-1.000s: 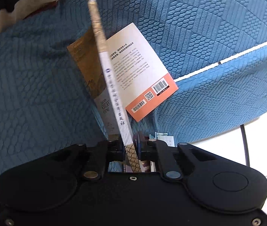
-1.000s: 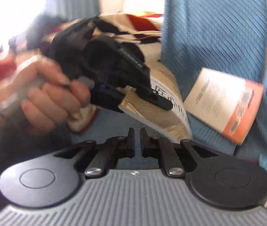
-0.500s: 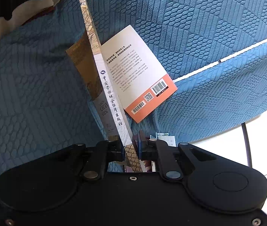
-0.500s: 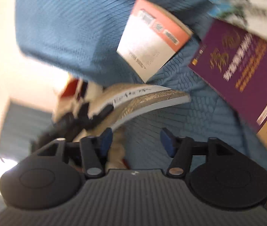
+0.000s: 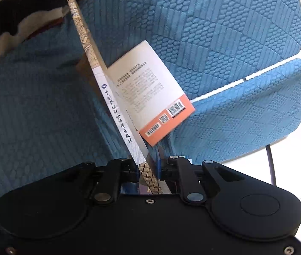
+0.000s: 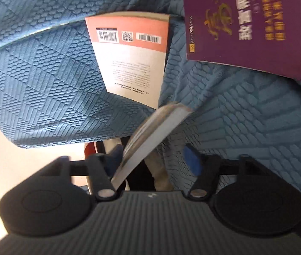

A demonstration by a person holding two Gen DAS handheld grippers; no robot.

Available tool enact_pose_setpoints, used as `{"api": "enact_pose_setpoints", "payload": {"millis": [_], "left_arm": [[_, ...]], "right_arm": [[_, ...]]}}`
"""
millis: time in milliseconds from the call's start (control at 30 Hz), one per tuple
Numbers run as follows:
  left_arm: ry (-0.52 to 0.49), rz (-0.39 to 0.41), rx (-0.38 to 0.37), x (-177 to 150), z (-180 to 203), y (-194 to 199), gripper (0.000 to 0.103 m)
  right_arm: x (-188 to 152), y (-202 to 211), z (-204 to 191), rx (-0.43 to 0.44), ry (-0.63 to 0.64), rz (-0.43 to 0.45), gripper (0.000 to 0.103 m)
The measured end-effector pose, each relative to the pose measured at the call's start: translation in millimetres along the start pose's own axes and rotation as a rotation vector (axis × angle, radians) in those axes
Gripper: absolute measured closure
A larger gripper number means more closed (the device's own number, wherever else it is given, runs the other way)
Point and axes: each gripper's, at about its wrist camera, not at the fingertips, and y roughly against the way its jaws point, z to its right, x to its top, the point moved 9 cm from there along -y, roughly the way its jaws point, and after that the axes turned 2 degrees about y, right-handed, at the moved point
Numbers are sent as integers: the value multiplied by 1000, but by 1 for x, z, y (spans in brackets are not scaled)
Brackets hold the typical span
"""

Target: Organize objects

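Thin paperback (image 5: pixel 116 114) held edge-on above the blue sofa (image 5: pixel 224 31), left claw (image 5: pixel 148 171) clamped on its lower corner. Likely light, floppy; best gripped near the spine. Right claw (image 6: pixel 152 159) spread wide around its free end. Orange-backed book (image 6: pixel 133 51) and purple book (image 6: pixel 256 21) lie on the cushions.

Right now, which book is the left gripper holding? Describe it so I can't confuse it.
On the blue sofa, the left gripper clamps the thin book by its spine. Unlike the orange-banded book lying beside it, its white spine carries vertical Chinese characters.
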Motion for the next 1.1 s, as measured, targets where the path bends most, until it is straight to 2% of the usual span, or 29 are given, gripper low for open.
{"api": "enact_pose_setpoints", "payload": {"millis": [33, 67, 133, 200, 400, 567, 700, 900, 1100], "left_arm": [[2, 3, 15, 2, -3, 2, 90], [9, 4, 22, 4, -5, 5, 89], [27, -1, 19, 10, -7, 11, 89], [49, 8, -20, 15, -5, 21, 88], [68, 51, -104, 25, 13, 54, 85], [43, 65, -175, 21, 40, 76, 85], [23, 49, -212, 14, 59, 84, 84], [31, 28, -246, -2, 60, 74, 83], [67, -6, -212, -21, 32, 50, 82]], "right_arm": [[0, -4, -4, -4, 26, -8, 59], [-1, -8, -9, -8, 56, -24, 72], [-4, -12, -21, -42, 128, -49, 78], [-6, -9, -39, -27, 206, -48, 83], [-24, 3, -107, -18, 493, -45, 83], [-37, 29, -142, 11, 599, -21, 82], [-45, 53, -161, 17, 671, 11, 81], [-50, 84, -168, 7, 753, 65, 79], [-49, 94, -142, -69, 791, 92, 79]]}}
